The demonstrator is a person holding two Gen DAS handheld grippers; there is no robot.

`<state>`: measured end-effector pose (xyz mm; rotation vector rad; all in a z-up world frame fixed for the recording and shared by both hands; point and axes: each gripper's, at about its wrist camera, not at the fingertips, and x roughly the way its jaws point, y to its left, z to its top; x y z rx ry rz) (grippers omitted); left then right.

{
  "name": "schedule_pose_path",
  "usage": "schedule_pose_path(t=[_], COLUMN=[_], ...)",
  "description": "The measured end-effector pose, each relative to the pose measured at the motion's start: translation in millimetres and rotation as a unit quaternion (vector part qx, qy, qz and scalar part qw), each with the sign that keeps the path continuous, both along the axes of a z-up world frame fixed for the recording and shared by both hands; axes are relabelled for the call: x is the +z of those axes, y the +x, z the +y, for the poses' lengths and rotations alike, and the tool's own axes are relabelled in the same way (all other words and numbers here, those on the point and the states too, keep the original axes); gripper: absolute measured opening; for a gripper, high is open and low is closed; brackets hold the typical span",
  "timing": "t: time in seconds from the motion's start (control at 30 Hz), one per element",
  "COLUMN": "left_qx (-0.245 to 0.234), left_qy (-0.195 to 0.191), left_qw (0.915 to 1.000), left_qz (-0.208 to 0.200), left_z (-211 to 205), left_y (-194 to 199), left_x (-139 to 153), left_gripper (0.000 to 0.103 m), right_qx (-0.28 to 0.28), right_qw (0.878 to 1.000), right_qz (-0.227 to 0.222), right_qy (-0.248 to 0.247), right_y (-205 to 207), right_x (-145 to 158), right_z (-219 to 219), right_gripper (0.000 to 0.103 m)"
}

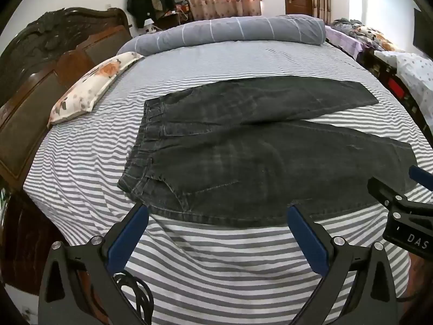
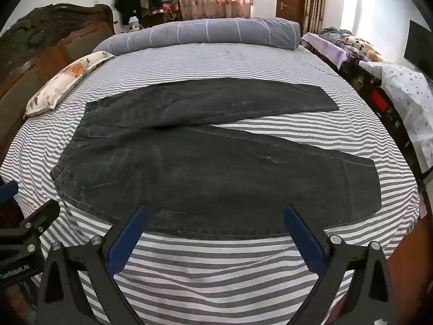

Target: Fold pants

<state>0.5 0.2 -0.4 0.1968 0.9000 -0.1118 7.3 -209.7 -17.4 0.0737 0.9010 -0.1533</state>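
Pants lying flat on bed, legs splayed apart. Left gripper and right gripper hovering at near hem, jaws wide apart, holding nothing. Risk: pinching sheet along with denim; thick seam possibly slipping, legs misaligning.

The faded charcoal denim pants lie on a bed sheet striped grey and white. The far rolled duvet is slate grey with thin white lines. The left pillow is cream with orange flowers. Both grippers' pads are blue on black frames.
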Motion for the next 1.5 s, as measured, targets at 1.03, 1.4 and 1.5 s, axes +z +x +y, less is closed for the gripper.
schedule_pose_path(t=[1.03, 1.4, 1.5], left_qx=[-0.001, 0.0, 0.0], left_qy=[-0.001, -0.001, -0.001], left_qw=[1.0, 1.0, 1.0], left_qz=[-0.002, -0.003, -0.003], left_z=[2, 2, 2], left_y=[-4, -4, -4], left_x=[-8, -7, -9], left_gripper=[0.101, 0.101, 0.101], right_qx=[-0.009, -0.014, -0.015], right_qw=[1.0, 1.0, 1.0], right_qz=[0.011, 0.015, 0.017], right_qy=[0.003, 0.004, 0.005], right_y=[1, -1, 0], right_x=[-9, -14, -14], right_z=[0, -2, -3], right_gripper=[0.1, 0.1, 0.1])
